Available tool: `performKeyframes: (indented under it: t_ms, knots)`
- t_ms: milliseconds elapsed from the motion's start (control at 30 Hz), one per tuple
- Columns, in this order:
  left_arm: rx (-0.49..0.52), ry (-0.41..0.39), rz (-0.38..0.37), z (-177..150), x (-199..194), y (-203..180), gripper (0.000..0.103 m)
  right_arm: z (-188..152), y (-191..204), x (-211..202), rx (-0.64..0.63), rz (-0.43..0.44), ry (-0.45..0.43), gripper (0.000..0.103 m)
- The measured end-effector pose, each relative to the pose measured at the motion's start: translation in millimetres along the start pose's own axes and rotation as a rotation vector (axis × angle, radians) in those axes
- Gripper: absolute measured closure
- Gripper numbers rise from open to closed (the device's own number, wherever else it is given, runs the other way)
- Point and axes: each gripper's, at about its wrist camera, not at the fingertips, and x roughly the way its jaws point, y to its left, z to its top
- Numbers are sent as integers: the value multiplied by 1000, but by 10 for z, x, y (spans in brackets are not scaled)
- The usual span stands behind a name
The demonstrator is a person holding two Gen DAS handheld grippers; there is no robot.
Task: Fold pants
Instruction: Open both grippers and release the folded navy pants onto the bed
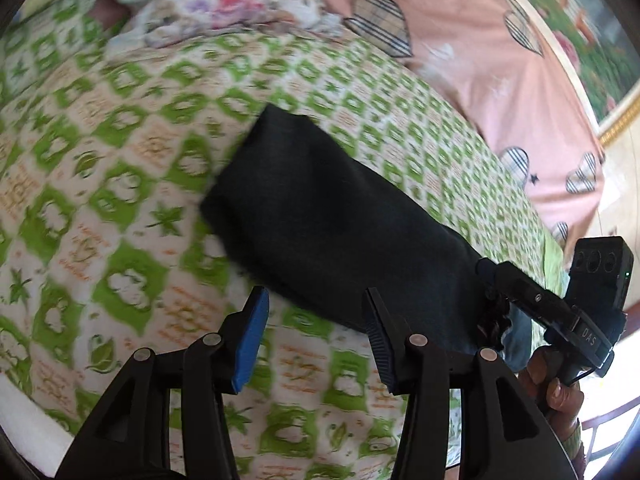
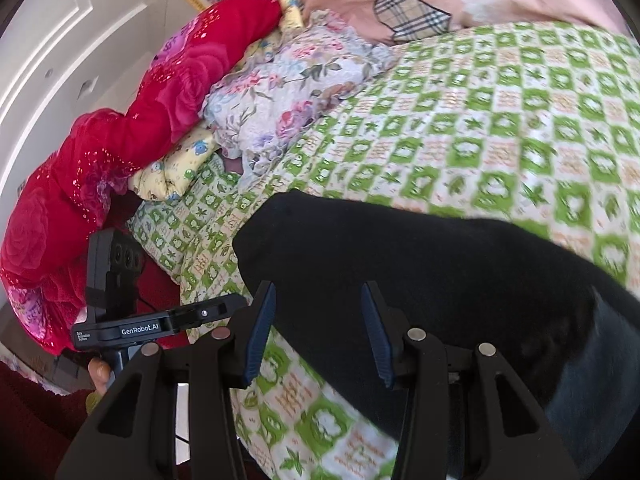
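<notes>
One pair of soft black pants (image 1: 320,216) lies on the green-and-white patterned bedsheet (image 1: 120,168). Two grippers hang over the pants: the left gripper (image 1: 316,324) and right gripper (image 2: 318,332), both wide apart, holding nothing.

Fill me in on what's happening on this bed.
A person holds a two-finger gripper in each hand over black pants lying on a green-patterned bedspread. The left gripper and right gripper are both open and hold nothing. The images are motion-blurred.
</notes>
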Motion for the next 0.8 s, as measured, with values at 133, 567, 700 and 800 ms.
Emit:
performKeyframes:
  t_ms: [133, 567, 700, 800]
  knots:
    - [-48, 15, 0, 50, 23, 139, 50, 166, 58, 127, -33, 3, 16, 56]
    - [-155, 72, -16, 262, 353, 303, 47, 629, 129, 613, -117, 16, 89, 56]
    - [-204, 76, -50, 292, 421, 373, 47, 776, 150, 857, -159, 17, 151, 56]
    - [-214, 70, -56, 312, 439, 405, 48, 875, 195, 1085, -210, 16, 217, 56]
